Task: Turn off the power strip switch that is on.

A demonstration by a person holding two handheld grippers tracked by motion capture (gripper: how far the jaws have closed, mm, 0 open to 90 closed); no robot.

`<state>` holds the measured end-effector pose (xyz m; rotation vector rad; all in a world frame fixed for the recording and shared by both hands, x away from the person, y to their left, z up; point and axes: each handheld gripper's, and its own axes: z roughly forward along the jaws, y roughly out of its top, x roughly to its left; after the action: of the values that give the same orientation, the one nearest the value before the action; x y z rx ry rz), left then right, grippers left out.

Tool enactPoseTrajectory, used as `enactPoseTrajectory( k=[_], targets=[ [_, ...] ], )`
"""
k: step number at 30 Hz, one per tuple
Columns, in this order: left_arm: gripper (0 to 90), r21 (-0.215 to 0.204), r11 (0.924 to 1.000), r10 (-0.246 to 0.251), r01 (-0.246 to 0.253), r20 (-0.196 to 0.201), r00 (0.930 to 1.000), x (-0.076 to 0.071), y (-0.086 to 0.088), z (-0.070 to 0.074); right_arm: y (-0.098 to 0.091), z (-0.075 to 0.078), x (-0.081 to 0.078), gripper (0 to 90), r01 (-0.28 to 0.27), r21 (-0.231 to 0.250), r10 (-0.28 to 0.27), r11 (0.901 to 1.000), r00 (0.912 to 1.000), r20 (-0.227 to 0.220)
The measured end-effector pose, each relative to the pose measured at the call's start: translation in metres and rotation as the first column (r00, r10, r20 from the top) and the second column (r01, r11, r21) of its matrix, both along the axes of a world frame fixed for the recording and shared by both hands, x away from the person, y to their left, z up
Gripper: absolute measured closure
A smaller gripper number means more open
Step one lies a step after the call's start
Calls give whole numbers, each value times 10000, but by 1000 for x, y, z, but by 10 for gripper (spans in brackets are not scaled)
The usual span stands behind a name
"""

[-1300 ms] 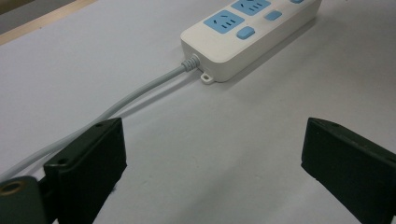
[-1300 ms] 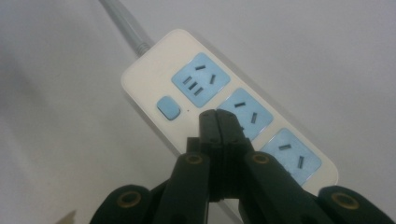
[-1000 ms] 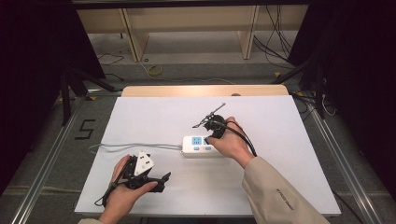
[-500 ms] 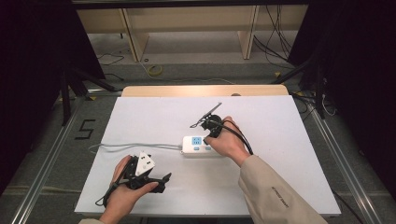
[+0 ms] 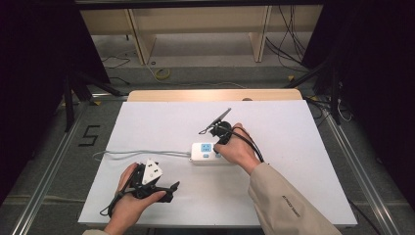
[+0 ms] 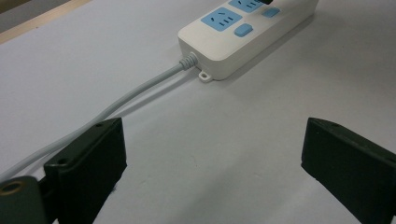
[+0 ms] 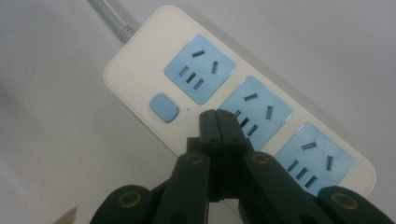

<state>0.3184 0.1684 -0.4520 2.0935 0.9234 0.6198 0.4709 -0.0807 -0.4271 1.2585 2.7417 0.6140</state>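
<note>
High view: white rectangular table top (image 5: 303,147) with a white plastic power strip with blue sockets (image 5: 204,152) lying near the middle. Grey round cable (image 5: 142,153) running from the strip's left end to the left, across the table. Right hand (image 5: 238,149) over the right part of the strip, holding the right gripper (image 5: 219,130) just at the strip's far edge. Left hand (image 5: 132,196) at the near left of the table, holding the left gripper (image 5: 169,188), well apart from the strip and pointing to the right.

Left gripper view: two black jaws set wide apart, nothing between them but bare table. Power strip (image 6: 247,32) farther off at the top, with a blue socket, a small blue button (image 6: 243,31) and a little mounting tab at its near corner. Grey cable (image 6: 116,105) coming out of the strip end and passing toward the lower left, beside one jaw.

Right gripper view: right gripper (image 7: 218,119) with both jaws pressed together, nothing held between them. Tips just above the strip (image 7: 140,51), over the edge of the middle of three blue sockets, close to the blue button (image 7: 164,108). Touching or not: cannot tell.
</note>
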Motion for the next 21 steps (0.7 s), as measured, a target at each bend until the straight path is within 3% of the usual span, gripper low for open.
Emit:
enactPoseTrajectory(
  k=[7,21],
  targets=[
    [60,-36,10000,26,-26,31,10000,0,0,0,2,-4,1,900,77,-317,-93,9995,9987,-499],
    [60,1,10000,2,-2,52,10000,0,0,0,2,-4,2,900,140,-575,-172,9982,9983,-563]
  ],
)
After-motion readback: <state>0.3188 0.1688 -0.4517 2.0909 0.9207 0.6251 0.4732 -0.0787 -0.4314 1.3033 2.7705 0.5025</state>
